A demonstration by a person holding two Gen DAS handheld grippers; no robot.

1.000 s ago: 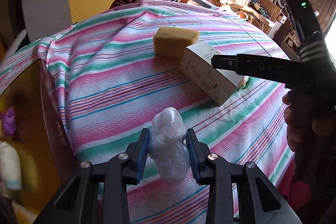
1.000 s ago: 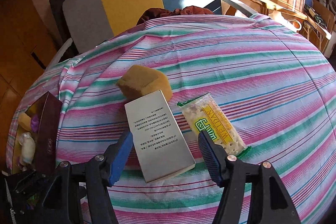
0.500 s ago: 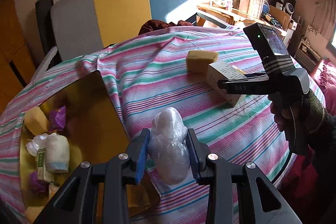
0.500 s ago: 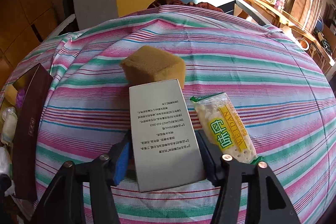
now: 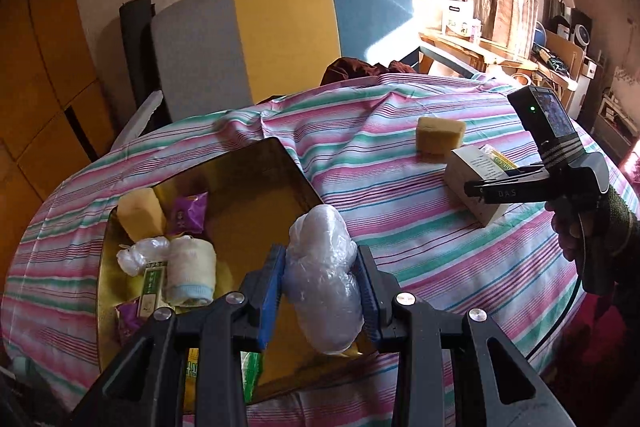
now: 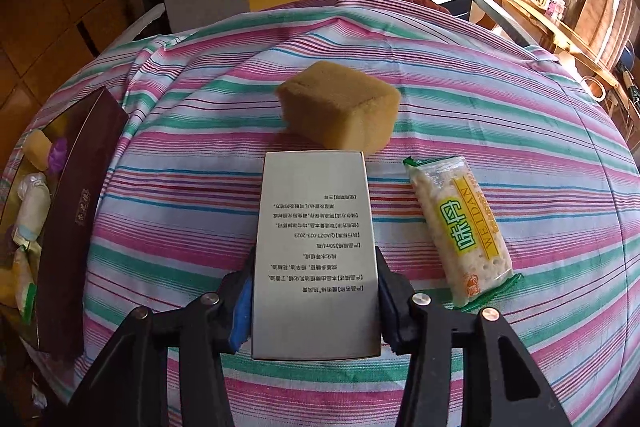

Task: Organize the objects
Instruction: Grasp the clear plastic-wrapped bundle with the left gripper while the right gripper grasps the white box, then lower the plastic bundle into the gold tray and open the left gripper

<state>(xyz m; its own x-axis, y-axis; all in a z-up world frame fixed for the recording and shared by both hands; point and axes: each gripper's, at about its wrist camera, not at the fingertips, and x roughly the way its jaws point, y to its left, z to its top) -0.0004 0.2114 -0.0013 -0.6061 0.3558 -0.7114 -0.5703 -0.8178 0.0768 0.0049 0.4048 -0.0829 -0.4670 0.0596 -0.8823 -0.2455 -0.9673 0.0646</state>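
My left gripper [image 5: 320, 291] is shut on a clear plastic-wrapped bundle [image 5: 324, 259], held above the near right corner of an open gold-lined box [image 5: 248, 211] with several small items inside. In the right wrist view my right gripper [image 6: 316, 291] has its jaws closing on a white printed carton [image 6: 316, 235] that lies on the striped cloth, and both pads touch its long sides. A tan sponge [image 6: 340, 111] sits just beyond the carton. A yellow-labelled cracker packet [image 6: 460, 231] lies to its right. The left wrist view shows the same carton [image 5: 464, 179] and sponge [image 5: 438, 137].
Inside the box lie a yellow sponge [image 5: 140, 215], a purple packet [image 5: 188, 215] and a rolled cloth [image 5: 192, 271]. The box's maroon wall [image 6: 76, 211] stands left of the carton. A grey, yellow and blue chair [image 5: 280, 39] backs the table. Cluttered shelves line the right.
My left gripper carried the bundle left from over the bare cloth to above the box. My right gripper's jaws closed from wide apart onto the carton's sides.
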